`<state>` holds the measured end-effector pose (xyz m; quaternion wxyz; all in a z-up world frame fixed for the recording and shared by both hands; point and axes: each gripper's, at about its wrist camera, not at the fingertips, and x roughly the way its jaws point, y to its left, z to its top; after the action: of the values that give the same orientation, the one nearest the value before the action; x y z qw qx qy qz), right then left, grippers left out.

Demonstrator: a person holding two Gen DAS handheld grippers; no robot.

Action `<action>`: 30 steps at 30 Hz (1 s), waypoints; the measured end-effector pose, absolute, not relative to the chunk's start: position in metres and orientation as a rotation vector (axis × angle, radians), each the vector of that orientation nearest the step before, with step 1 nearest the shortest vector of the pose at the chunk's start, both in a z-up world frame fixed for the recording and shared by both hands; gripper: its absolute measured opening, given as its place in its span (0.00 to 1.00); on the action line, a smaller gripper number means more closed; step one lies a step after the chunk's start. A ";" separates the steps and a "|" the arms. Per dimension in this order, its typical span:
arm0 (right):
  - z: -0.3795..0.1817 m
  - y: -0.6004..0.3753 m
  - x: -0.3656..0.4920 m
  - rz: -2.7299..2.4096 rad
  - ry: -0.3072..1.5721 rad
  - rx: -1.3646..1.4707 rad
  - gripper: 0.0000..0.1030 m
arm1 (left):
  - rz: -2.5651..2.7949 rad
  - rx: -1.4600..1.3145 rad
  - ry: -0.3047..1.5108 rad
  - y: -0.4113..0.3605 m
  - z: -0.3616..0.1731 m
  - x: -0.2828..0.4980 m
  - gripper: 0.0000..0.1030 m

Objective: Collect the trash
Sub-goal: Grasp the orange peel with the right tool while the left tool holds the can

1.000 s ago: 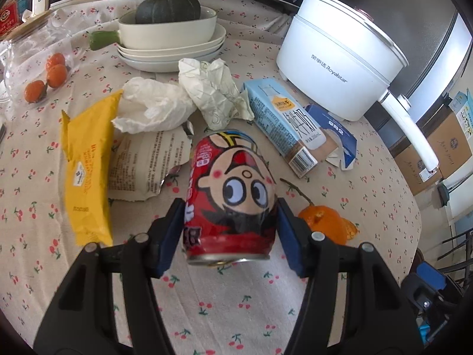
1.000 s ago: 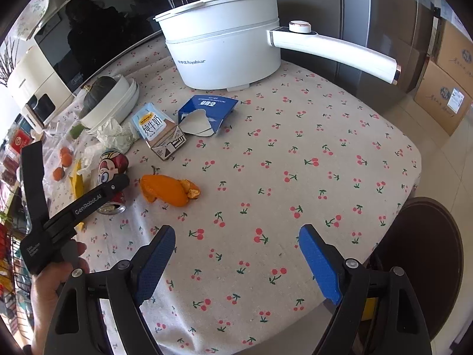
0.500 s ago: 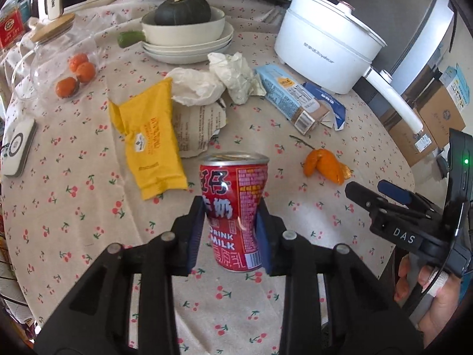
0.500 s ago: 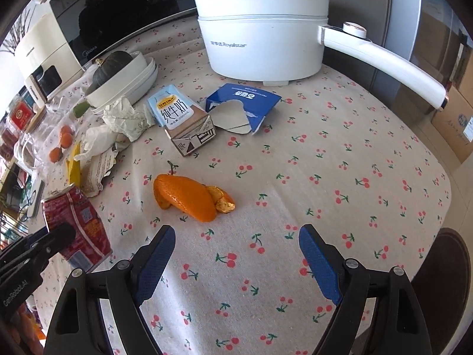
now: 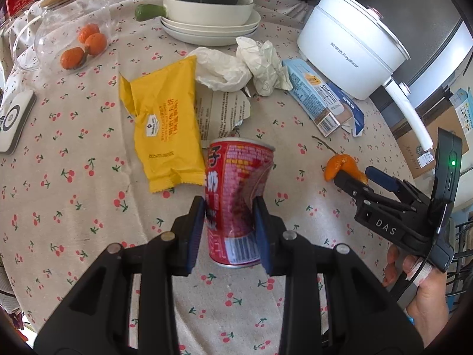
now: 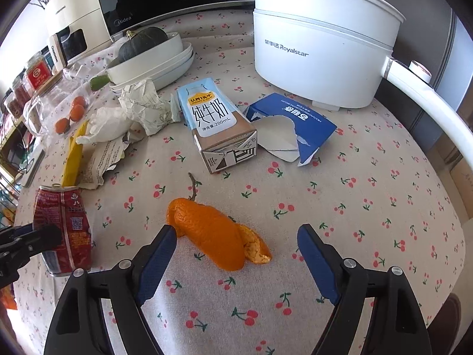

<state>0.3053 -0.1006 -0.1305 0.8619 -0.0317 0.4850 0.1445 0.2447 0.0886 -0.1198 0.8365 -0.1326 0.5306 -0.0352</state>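
My left gripper [image 5: 230, 230] is shut on a dented red milk-drink can [image 5: 236, 198], held upright above the cherry-print tablecloth [image 5: 74, 201]; the can also shows at the left of the right wrist view [image 6: 63, 224]. My right gripper [image 6: 236, 254] is open, its fingers on either side of an orange peel [image 6: 212, 233], low over the table. The peel and the right gripper [image 5: 357, 177] also show in the left wrist view. Other trash lies behind: a yellow wrapper [image 5: 162, 124], crumpled paper [image 5: 254, 62], a milk carton [image 6: 215, 124] and a torn blue box [image 6: 292, 130].
A white electric pot [image 6: 319, 44] with a long handle stands at the back right. Stacked white dishes holding a dark squash [image 5: 207, 9] stand at the back. A glass jar with small oranges [image 5: 74, 38] lies at the left. A white device [image 5: 13, 118] sits at the left edge.
The left gripper has lifted and turned the can upright, squeezing it narrower. The right gripper has moved forward and down so that its open fingers straddle the orange peel.
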 end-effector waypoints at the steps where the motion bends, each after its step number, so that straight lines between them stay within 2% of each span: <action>1: -0.133 -0.101 0.307 0.308 1.021 -0.064 0.76 | -0.073 -0.295 1.129 0.090 -0.123 0.247 0.33; 4: -0.137 -0.101 0.309 0.316 1.006 -0.067 0.68 | -0.074 -0.333 1.139 0.093 -0.132 0.250 0.39; 6: -0.137 -0.101 0.310 0.326 0.995 -0.079 0.61 | -0.087 -0.355 1.139 0.092 -0.134 0.252 0.39; 11: -0.134 -0.102 0.309 0.342 0.988 -0.093 0.30 | -0.103 -0.339 1.145 0.084 -0.133 0.252 0.38; 14: -0.132 -0.106 0.306 0.379 1.008 -0.075 0.19 | -0.123 -0.338 1.140 0.081 -0.128 0.248 0.36; 30: -0.098 -0.160 0.242 0.394 1.027 -0.046 0.16 | -0.261 -0.296 1.140 0.054 -0.111 0.224 0.36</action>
<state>0.2420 -0.1600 -0.0977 0.8522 -0.0217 0.4881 0.1871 0.2242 0.0537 -0.1111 0.8235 -0.1390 0.5361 -0.1226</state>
